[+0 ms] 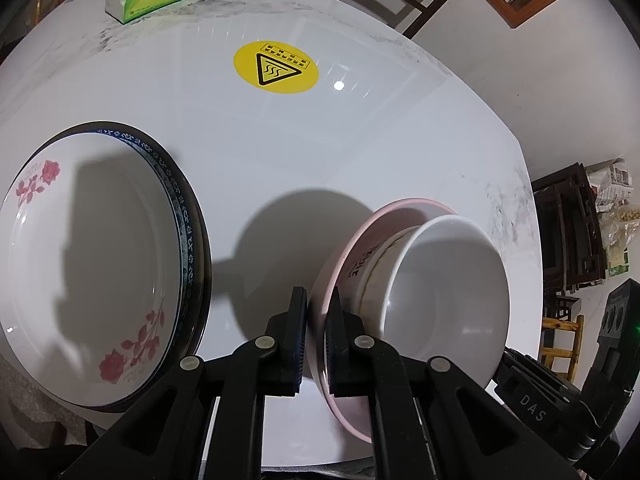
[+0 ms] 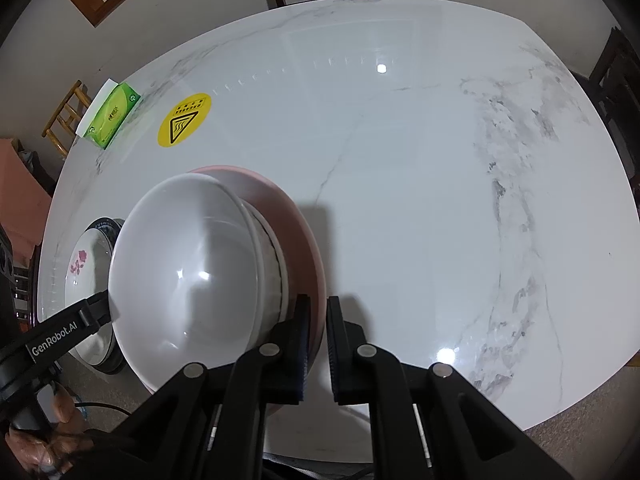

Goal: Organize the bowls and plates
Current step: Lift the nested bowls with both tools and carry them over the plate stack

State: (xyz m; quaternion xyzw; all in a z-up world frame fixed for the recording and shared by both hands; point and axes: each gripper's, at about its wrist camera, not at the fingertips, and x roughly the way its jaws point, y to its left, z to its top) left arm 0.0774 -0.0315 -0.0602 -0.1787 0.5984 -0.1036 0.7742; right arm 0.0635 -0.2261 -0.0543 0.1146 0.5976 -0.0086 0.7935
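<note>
The bowl stack is held off the bench [image 2: 400, 200] by both claws: a white bowl [image 2: 188, 272] is nested, over at least one further bowl, in a pink bowl [image 1: 344, 264]. The left claw [image 1: 316, 340] is closed almost fully on the pink rim; the right claw [image 2: 318, 344] is closed likewise on the opposite rim. The stack appears tilted, so it should be levelled and both grips kept equal before being lowered; otherwise the inner bowls may slide. The left wrist view shows the rose-patterned plate [image 1: 92, 260] stacked on a blue-rimmed plate [image 1: 188, 232], beside the stack. Only the right wrist view shows the bare marble area to the right.
</note>
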